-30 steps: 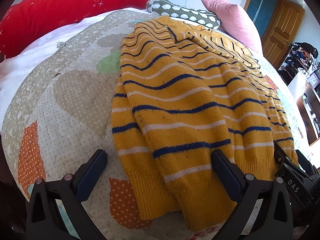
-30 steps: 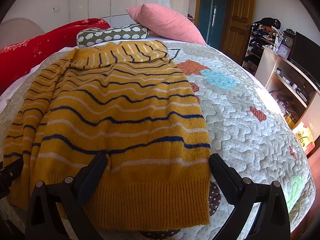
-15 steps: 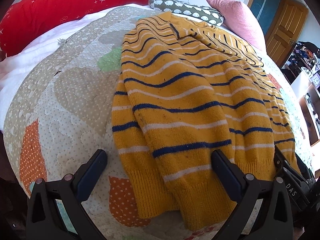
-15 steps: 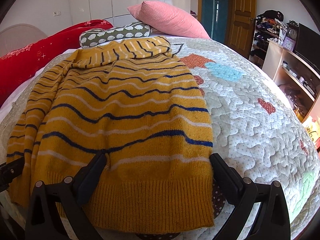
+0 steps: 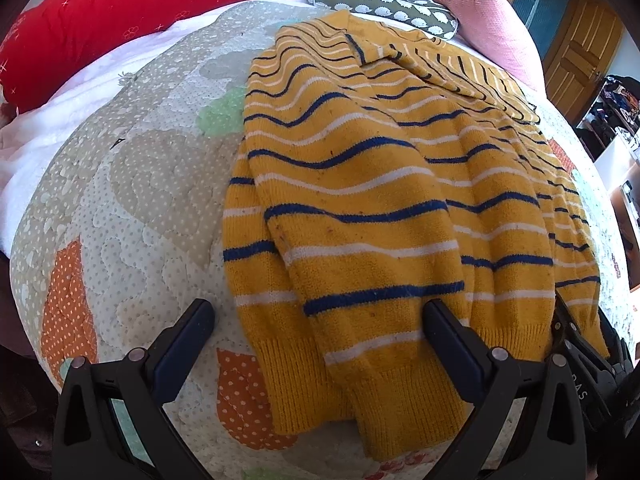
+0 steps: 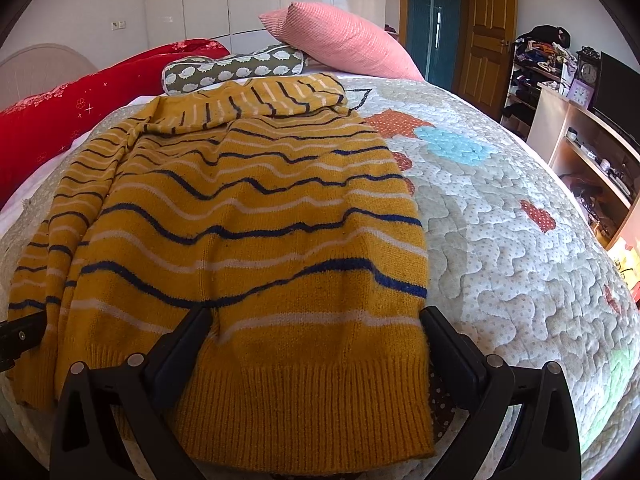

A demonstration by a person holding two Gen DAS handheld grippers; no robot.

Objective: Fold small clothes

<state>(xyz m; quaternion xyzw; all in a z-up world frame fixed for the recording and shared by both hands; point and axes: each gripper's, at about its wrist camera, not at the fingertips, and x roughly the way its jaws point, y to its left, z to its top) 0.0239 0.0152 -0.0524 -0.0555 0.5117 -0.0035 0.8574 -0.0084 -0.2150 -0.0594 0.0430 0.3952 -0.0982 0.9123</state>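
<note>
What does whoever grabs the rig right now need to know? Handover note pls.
Left gripper: open, empty, low over the sweater's near-left sleeve and hem.
Right gripper: open, empty, straddling the hem at the near-right corner.
Sweater: mustard, striped, lying on the quilt; one sleeve already laid across the top by the collar, the other sleeve along the left side.
Done: at most that top sleeve fold.
Left: fold the left sleeve in, then likely hem up toward the collar.
</note>
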